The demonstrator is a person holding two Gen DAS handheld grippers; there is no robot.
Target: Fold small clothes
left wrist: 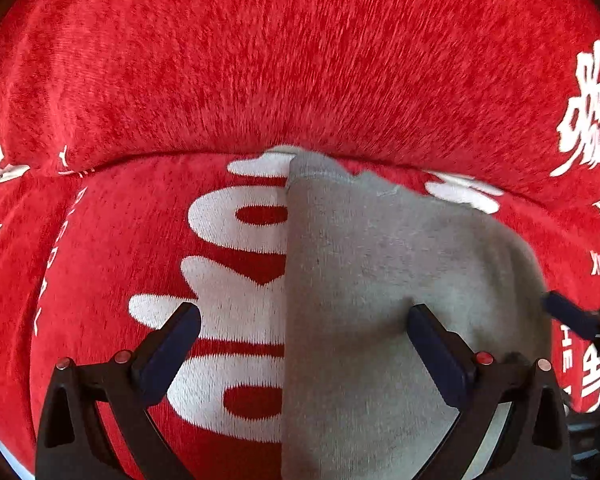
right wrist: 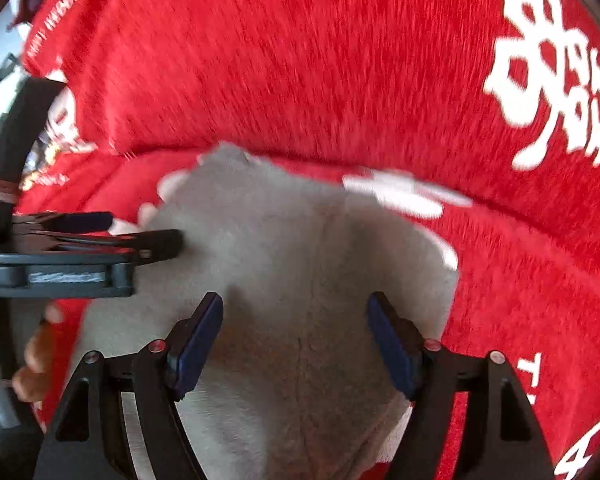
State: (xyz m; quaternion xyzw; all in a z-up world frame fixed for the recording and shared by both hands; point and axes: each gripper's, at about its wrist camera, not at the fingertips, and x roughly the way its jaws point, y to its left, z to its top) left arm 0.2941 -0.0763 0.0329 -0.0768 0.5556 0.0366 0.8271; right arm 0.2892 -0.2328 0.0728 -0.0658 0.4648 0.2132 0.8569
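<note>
Lying on one red cover (left wrist: 340, 60), one grey garment (left wrist: 380, 260), two spread tools.

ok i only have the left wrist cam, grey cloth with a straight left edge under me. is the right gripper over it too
Observer: Yes, the right gripper is over the grey garment, open, fingers apart.
Operator: where's mine from that side
Observer: Your left gripper comes in from the left, one finger at the garment's left edge.
Operator: anything beyond that side
Observer: A bare hand shows low at the left; the red blanket lies beneath.
</note>
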